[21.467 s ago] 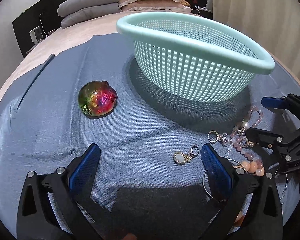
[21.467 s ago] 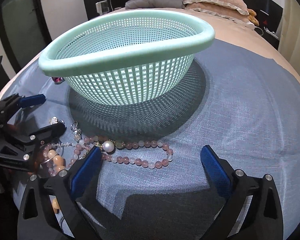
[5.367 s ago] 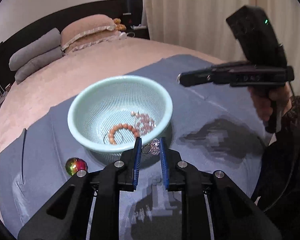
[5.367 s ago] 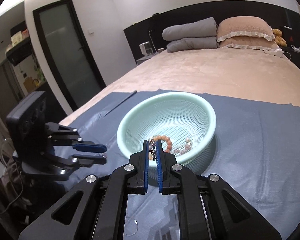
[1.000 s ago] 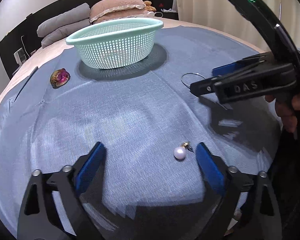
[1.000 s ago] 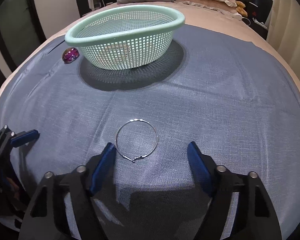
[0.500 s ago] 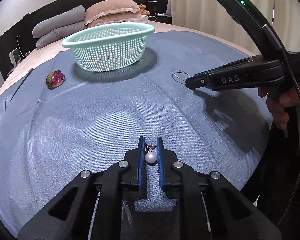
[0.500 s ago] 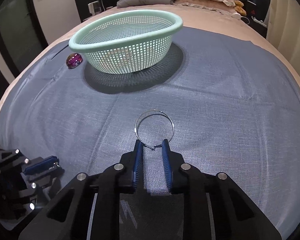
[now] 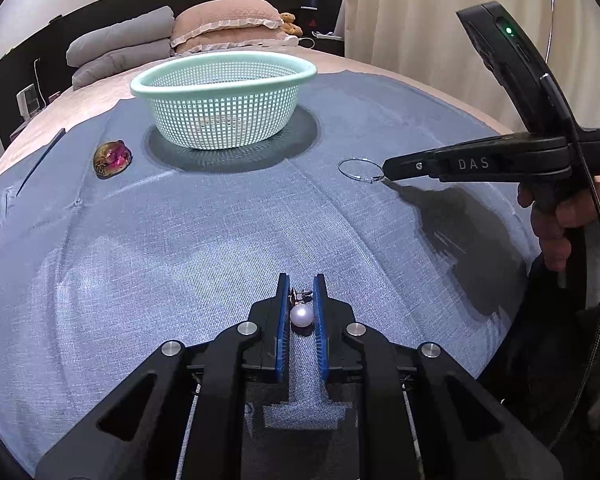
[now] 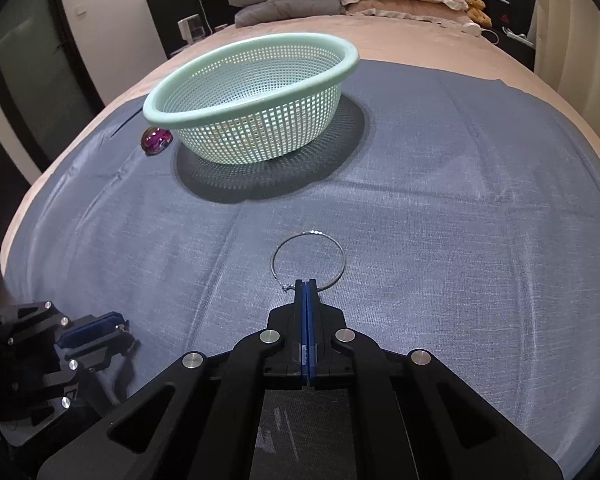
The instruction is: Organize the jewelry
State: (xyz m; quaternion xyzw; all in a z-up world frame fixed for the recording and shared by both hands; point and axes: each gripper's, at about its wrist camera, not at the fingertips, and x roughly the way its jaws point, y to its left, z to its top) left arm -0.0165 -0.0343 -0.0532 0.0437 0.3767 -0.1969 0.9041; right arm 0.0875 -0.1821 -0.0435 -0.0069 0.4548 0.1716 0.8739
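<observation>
My left gripper [image 9: 301, 286] is shut on a white pearl earring [image 9: 301, 315], held between its blue pads just above the blue cloth. My right gripper [image 10: 306, 283] is shut on the near edge of a thin silver hoop [image 10: 309, 259], which hangs out ahead of the tips. The hoop [image 9: 356, 169] and right gripper [image 9: 390, 167] also show at the right of the left wrist view. The mint mesh basket [image 9: 224, 98] [image 10: 252, 104] stands upright at the far side of the cloth.
An iridescent glass trinket [image 9: 112, 158] [image 10: 156, 140] lies left of the basket. The blue cloth [image 10: 460, 200] covers a beige bed with pillows [image 9: 224, 24] at the back. The left gripper body [image 10: 52, 356] sits at the lower left of the right wrist view.
My right gripper's jaws have closed fully on the hoop and lifted it a little. My left gripper stays shut on the pearl earring and has risen slightly.
</observation>
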